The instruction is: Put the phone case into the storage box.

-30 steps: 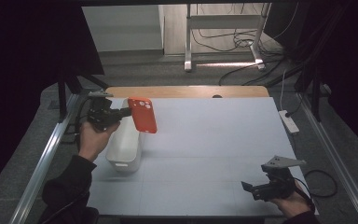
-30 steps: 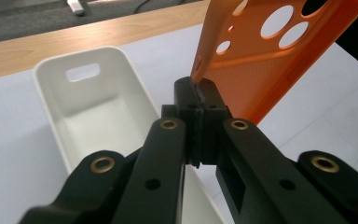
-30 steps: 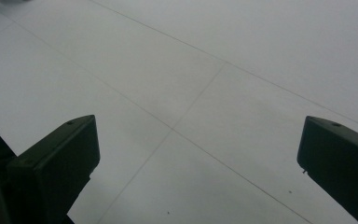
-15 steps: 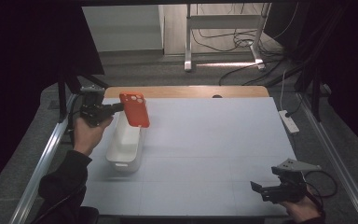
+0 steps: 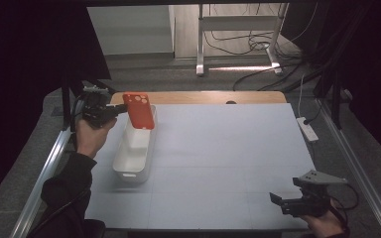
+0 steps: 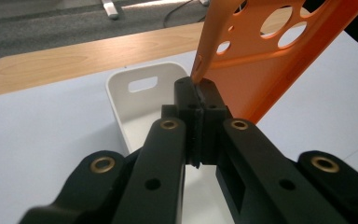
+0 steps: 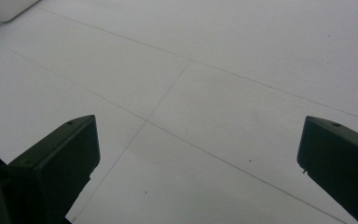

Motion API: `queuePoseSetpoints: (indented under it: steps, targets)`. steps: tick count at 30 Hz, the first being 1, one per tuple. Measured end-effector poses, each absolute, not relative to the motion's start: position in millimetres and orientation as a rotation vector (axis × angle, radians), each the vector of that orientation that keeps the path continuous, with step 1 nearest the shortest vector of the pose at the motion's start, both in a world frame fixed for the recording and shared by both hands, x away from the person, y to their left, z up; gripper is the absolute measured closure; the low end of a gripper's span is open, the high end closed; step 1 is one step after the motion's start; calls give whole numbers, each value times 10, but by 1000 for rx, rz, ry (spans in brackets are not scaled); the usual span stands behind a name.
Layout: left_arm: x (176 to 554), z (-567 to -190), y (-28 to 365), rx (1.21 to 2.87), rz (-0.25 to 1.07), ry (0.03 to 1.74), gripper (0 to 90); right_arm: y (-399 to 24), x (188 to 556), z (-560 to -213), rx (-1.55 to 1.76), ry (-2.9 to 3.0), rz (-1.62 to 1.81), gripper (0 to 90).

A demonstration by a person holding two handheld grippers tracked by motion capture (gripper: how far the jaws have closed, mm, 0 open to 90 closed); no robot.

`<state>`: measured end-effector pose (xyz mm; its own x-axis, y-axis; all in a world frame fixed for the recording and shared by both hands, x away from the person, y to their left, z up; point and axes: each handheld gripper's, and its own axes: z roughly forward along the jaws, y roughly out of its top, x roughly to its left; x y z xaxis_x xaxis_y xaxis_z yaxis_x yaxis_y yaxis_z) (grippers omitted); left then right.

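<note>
I see left gripper (image 5: 113, 110) at upper left of high view, jaws clamped on edge of orange phone case (image 5: 139, 110). Case held in air, roughly upright, over far end of white bin (image 5: 131, 157). In left gripper view, case (image 6: 270, 70) fills upper right, camera holes at top; bin (image 6: 142, 91) below and behind jaws. Bin sits left of centre on pale table (image 5: 228, 158). Right gripper (image 5: 277, 202) at lower right of high view, low over table, well apart from bin; I read jaws spread wide with nothing between them in right gripper view.
</note>
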<state>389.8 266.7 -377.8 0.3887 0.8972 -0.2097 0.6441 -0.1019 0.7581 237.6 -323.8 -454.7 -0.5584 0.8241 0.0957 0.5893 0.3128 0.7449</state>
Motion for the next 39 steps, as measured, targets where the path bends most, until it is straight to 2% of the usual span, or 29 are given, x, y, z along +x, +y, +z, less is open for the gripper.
queuePoseSetpoints:
  steps: [18,39]
  targets:
    - [4121,-3913,2740,1826,433,1396,896,-3219,2381,-4554,1263,2306,1073,9]
    - [4399,-4210,2696,1831,406,1448,896,-3220,2381,-4559,1256,2315,1077,10]
